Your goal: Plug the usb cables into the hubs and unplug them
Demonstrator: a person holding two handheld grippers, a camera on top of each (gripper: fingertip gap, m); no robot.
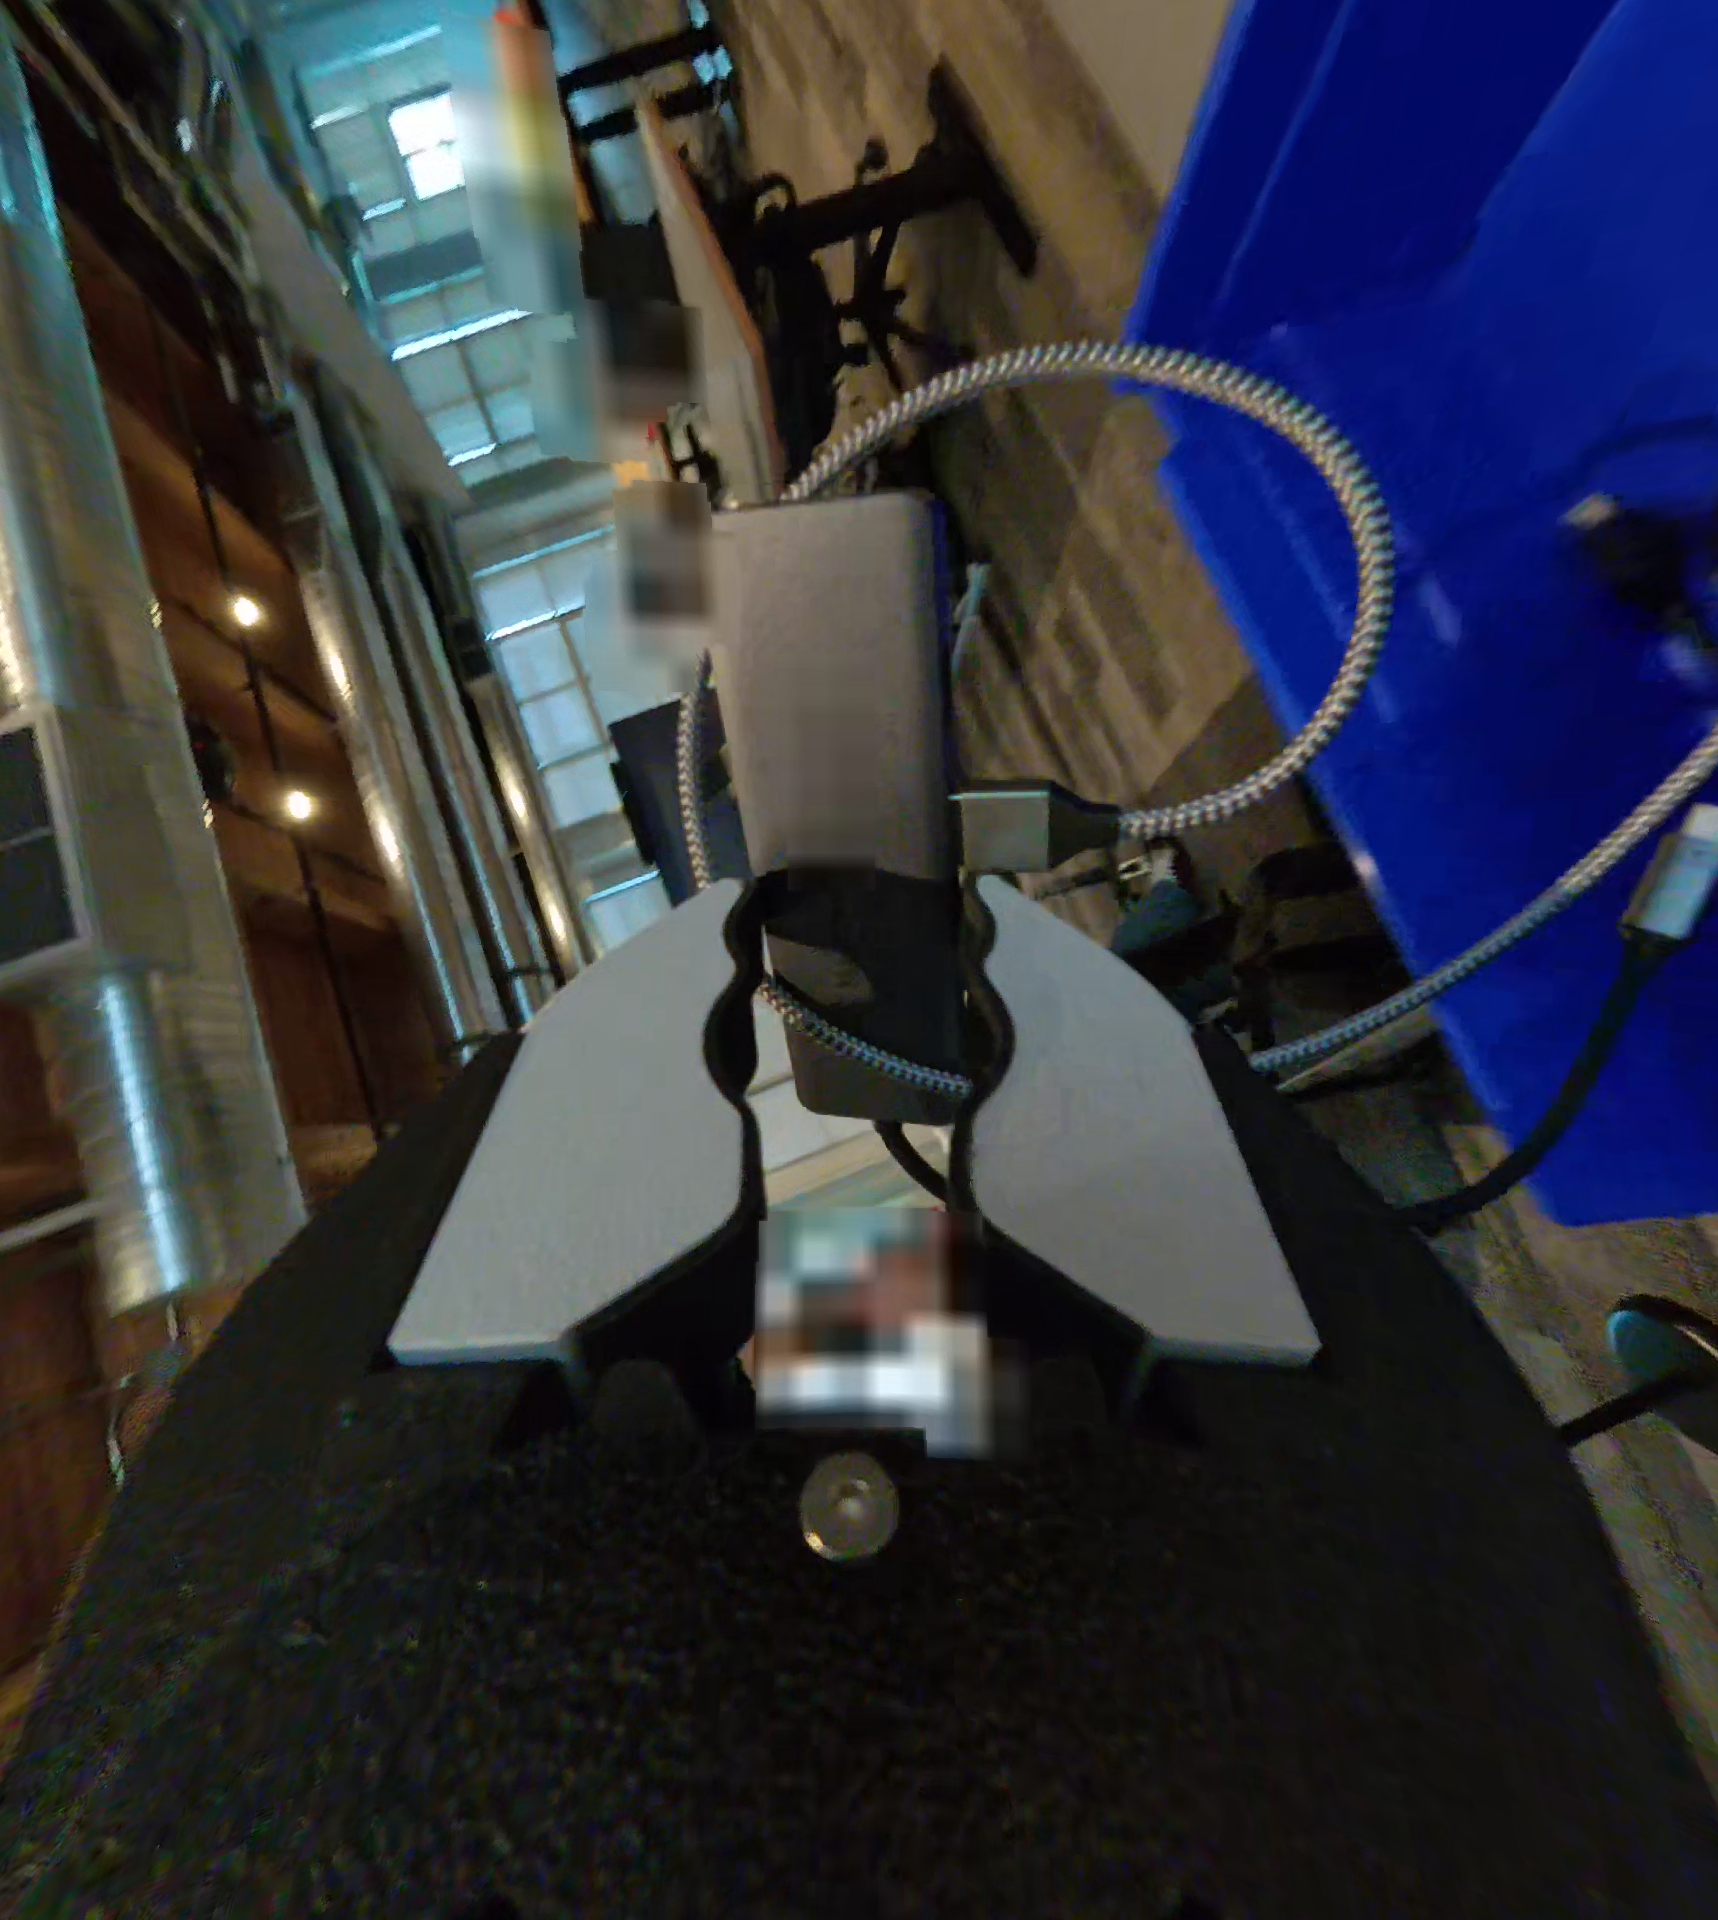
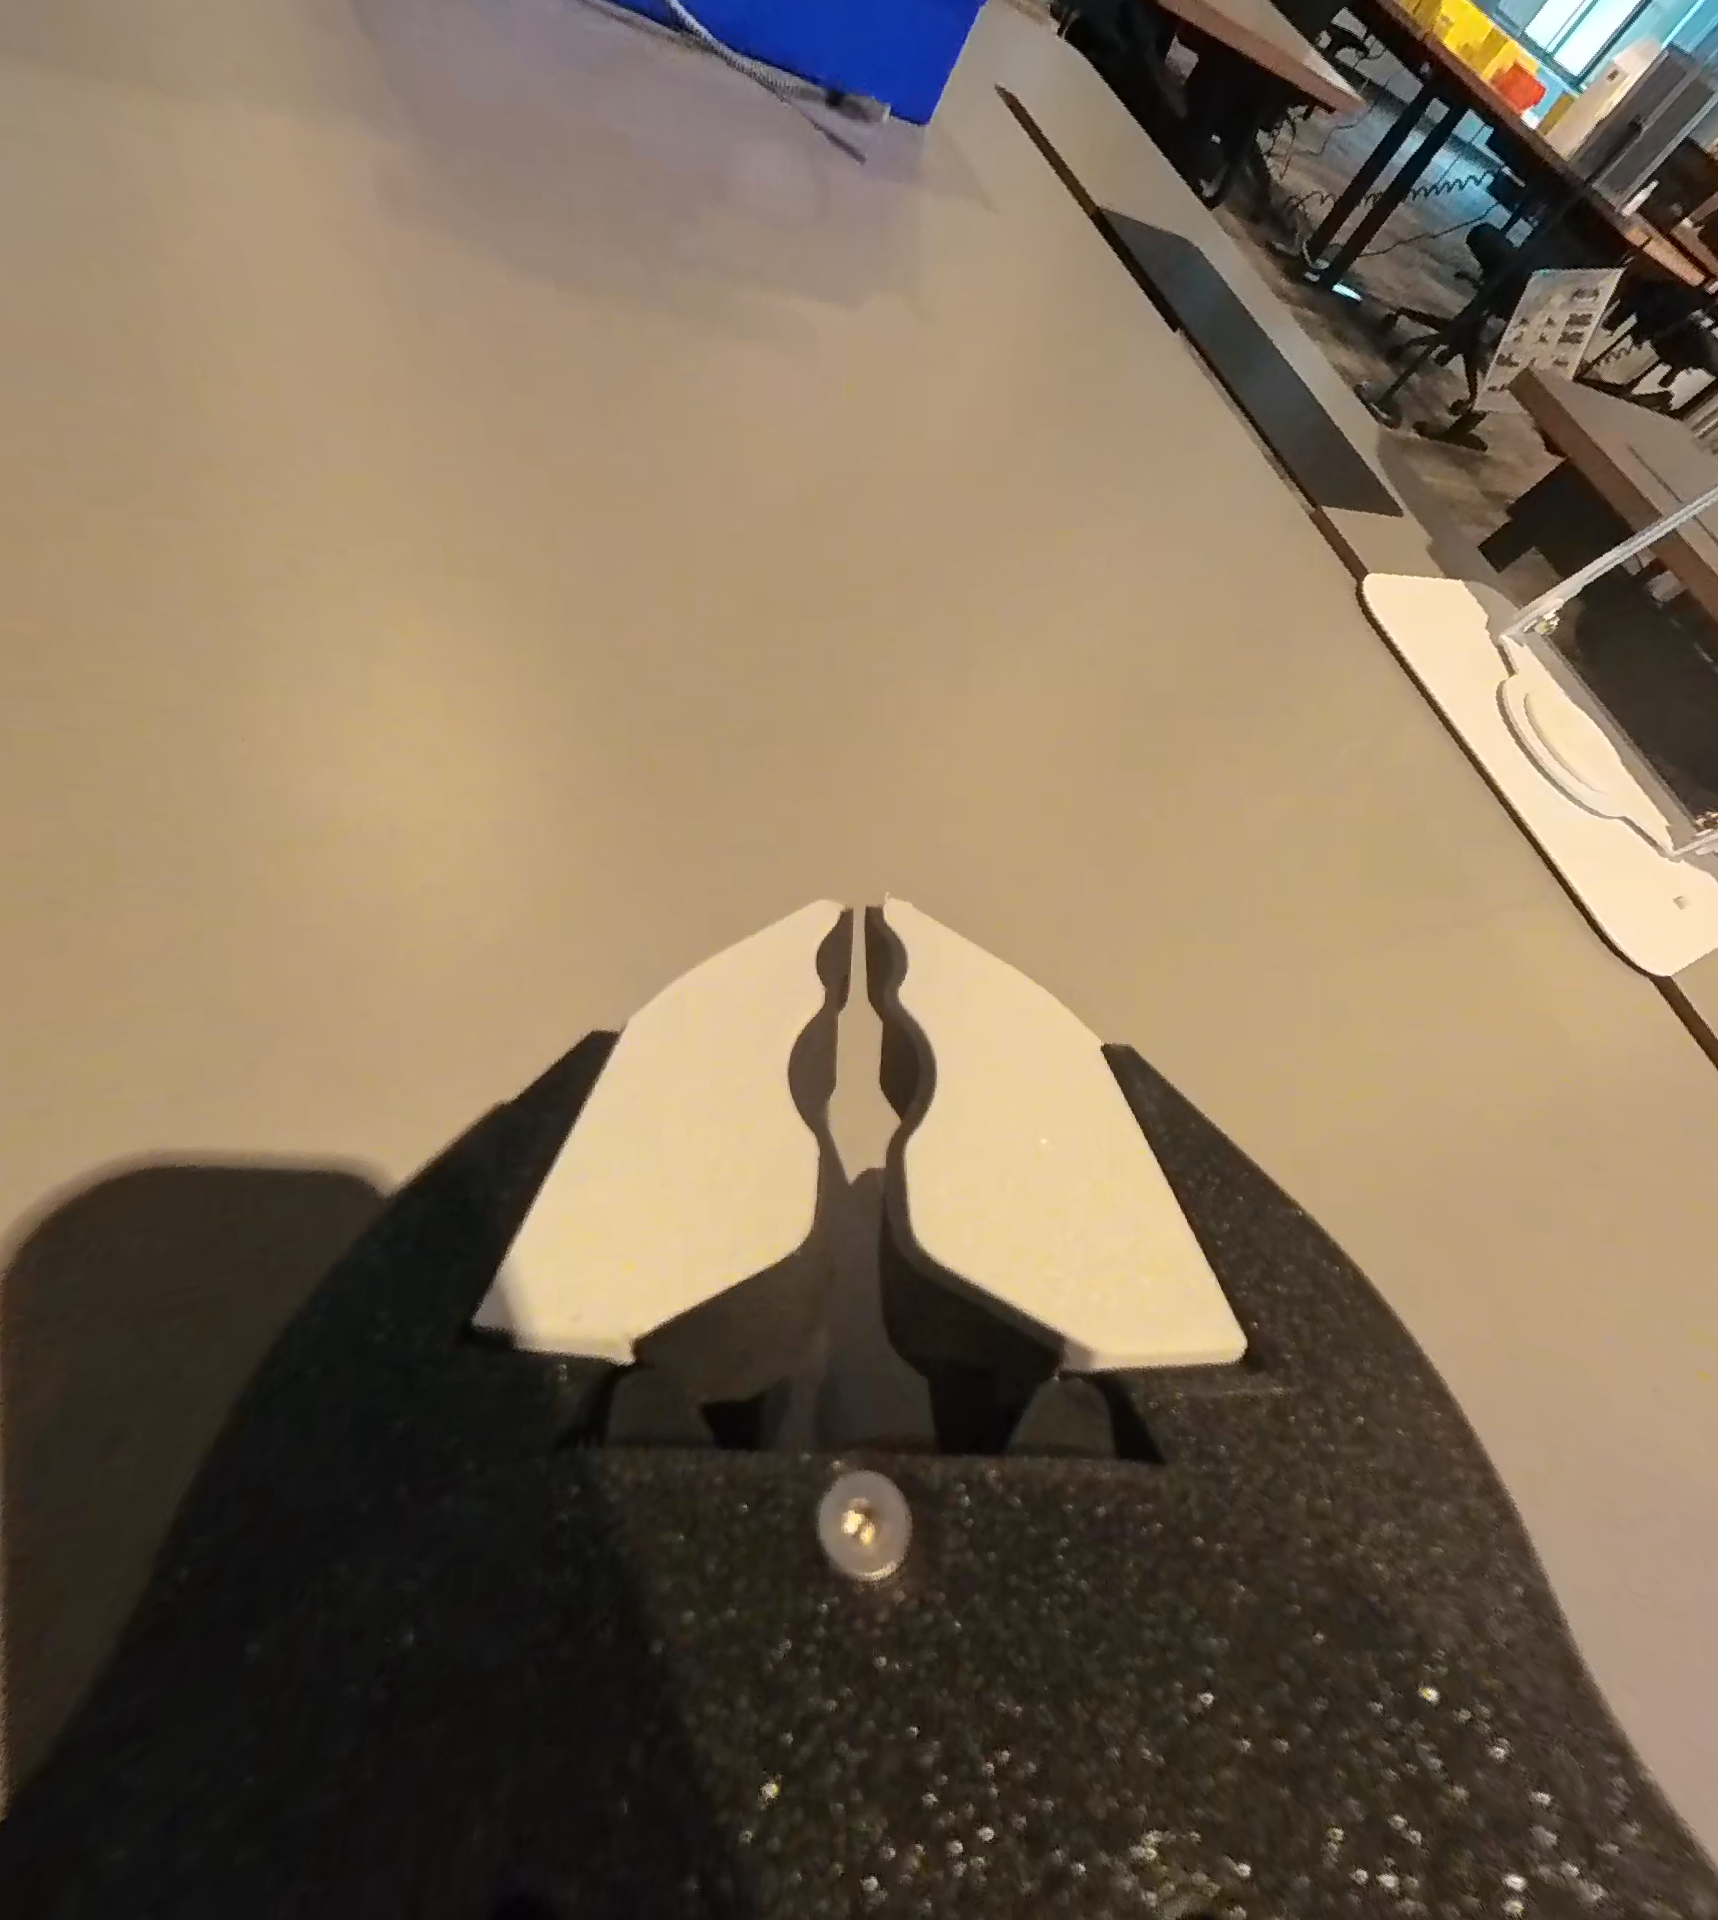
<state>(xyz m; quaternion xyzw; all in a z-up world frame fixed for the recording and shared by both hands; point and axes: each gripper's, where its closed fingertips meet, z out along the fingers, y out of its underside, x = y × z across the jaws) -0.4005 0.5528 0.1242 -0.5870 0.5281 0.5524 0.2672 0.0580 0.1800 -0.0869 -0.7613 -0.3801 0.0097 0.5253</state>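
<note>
The left gripper (image 1: 865, 935) has its jaws clamped on a grey hub (image 1: 834, 707), which sticks up toward twelve o'clock in the left wrist view, lifted in the air and tipped. A grey plug (image 1: 1016, 826) sits in the side of the hub at about three o'clock, and its braided cable (image 1: 1354, 582) loops up and around in front of a blue bin (image 1: 1561, 312), while a second plug (image 1: 1681, 883) hangs free near the bin at three o'clock. The right gripper (image 2: 860, 914) has its jaws almost together with nothing between them, just over a bare grey table (image 2: 419, 520), and the blue bin (image 2: 834, 42) shows far off at twelve o'clock.
</note>
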